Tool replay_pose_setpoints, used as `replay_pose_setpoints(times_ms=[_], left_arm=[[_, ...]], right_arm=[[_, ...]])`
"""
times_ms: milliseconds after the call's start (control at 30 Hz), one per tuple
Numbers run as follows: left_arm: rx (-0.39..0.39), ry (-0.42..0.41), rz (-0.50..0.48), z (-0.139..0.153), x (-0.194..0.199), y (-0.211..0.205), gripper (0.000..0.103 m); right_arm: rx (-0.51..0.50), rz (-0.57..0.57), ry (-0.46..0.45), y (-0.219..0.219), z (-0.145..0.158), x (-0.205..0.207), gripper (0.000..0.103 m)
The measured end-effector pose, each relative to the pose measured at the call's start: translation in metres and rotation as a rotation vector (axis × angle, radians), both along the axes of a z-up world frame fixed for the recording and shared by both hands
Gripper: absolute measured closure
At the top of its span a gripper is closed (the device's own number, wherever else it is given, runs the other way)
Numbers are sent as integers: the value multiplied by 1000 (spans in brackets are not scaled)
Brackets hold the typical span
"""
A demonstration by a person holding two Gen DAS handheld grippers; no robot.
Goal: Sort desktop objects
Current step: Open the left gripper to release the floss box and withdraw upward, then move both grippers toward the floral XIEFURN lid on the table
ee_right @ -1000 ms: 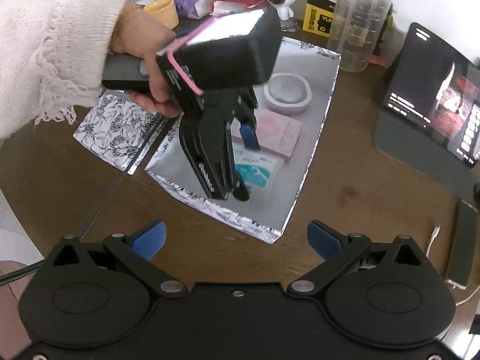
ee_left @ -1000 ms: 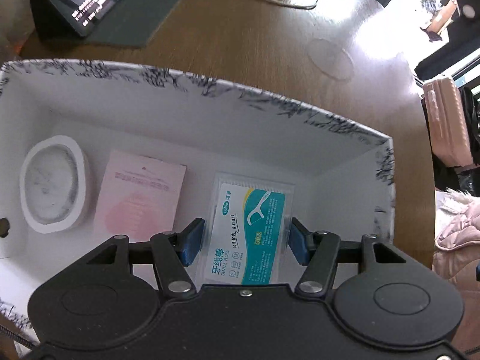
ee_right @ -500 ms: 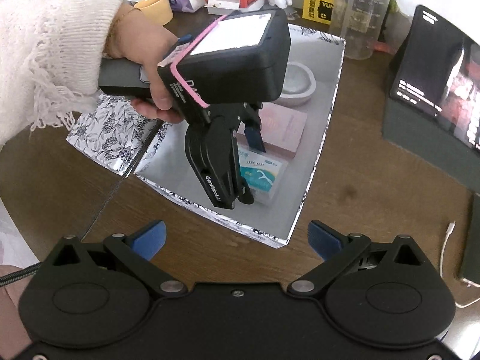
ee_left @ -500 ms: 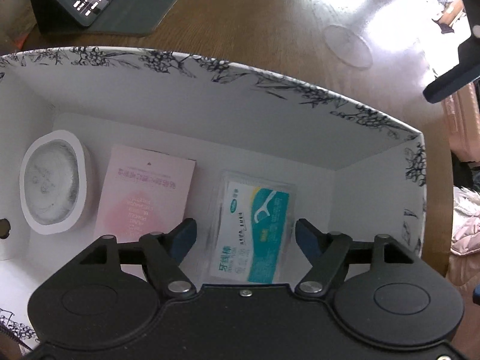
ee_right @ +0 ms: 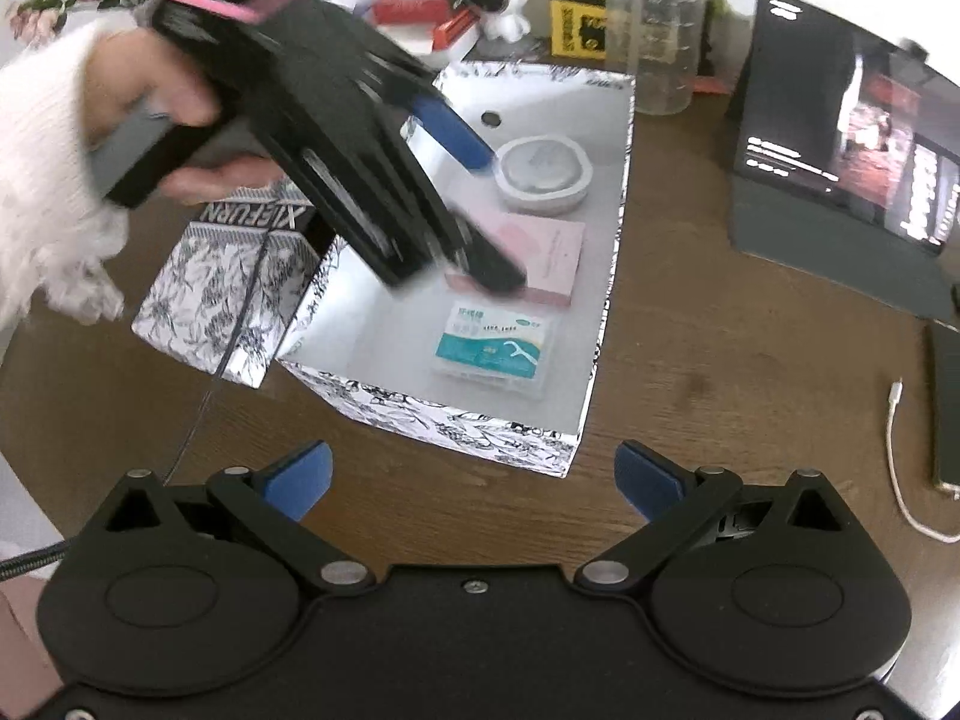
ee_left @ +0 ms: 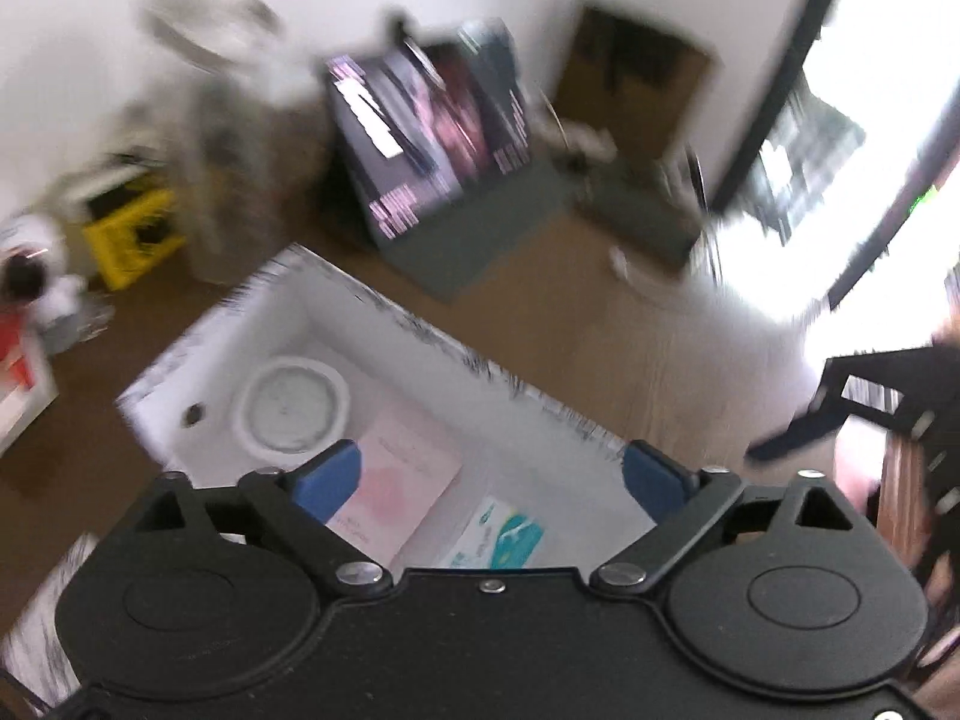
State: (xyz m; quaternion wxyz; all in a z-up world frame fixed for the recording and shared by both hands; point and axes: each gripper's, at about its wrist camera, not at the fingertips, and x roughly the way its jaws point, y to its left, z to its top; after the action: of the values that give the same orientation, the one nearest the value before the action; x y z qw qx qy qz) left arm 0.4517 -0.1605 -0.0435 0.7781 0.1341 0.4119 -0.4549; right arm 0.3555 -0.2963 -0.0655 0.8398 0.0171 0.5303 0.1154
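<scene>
Left wrist view: blurred, but I can make out the box (ee_left: pixel 420 324) below me with the floss pack (ee_left: pixel 504 540) lying flat on its floor, beside the pink card (ee_left: pixel 402 492) and the white dish (ee_left: pixel 294 408). My left gripper (ee_left: pixel 492 474) has its jaws opening, already wide, with nothing between the blue pads; the pack lies well below them.

Right wrist view: the floss pack (ee_right: pixel 495 348) sits near the box's (ee_right: pixel 606 324) front wall, apart from the card (ee_right: pixel 552 252). I judge it light, stiff and slick, a thin plastic case best pinched across its short sides. The left gripper (ee_right: pixel 492 210) hangs tilted over the box, empty. My right gripper (ee_right: pixel 474 480) is spread wide over the bare table (ee_right: pixel 720 396), holding nothing.
</scene>
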Motion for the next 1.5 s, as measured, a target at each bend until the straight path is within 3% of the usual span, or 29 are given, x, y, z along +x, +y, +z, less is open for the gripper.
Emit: replay_pose_setpoints(times_ms=[167, 300, 500, 767, 1000, 1267, 1500], left_arm=[[-128, -70, 245, 35, -51, 38, 0], [-163, -101, 455, 45, -96, 63, 0], [-202, -143, 672, 48, -170, 93, 0], [-226, -133, 800, 42, -242, 116, 0], [-221, -136, 901, 41, -285, 139, 0], [-193, -108, 967, 34, -294, 162, 0], [-167, -107, 1000, 29, -270, 192, 0]], right_arm=[[19, -21, -58, 4, 8, -27, 1], [34, -28, -106, 10, 14, -55, 1], [54, -51, -181, 15, 26, -108, 1], [54, -73, -250, 11, 41, -177, 1], [66, -91, -279, 19, 46, -211, 1], [62, -99, -301, 35, 48, -227, 1], [81, -64, -304, 57, 45, -206, 1]])
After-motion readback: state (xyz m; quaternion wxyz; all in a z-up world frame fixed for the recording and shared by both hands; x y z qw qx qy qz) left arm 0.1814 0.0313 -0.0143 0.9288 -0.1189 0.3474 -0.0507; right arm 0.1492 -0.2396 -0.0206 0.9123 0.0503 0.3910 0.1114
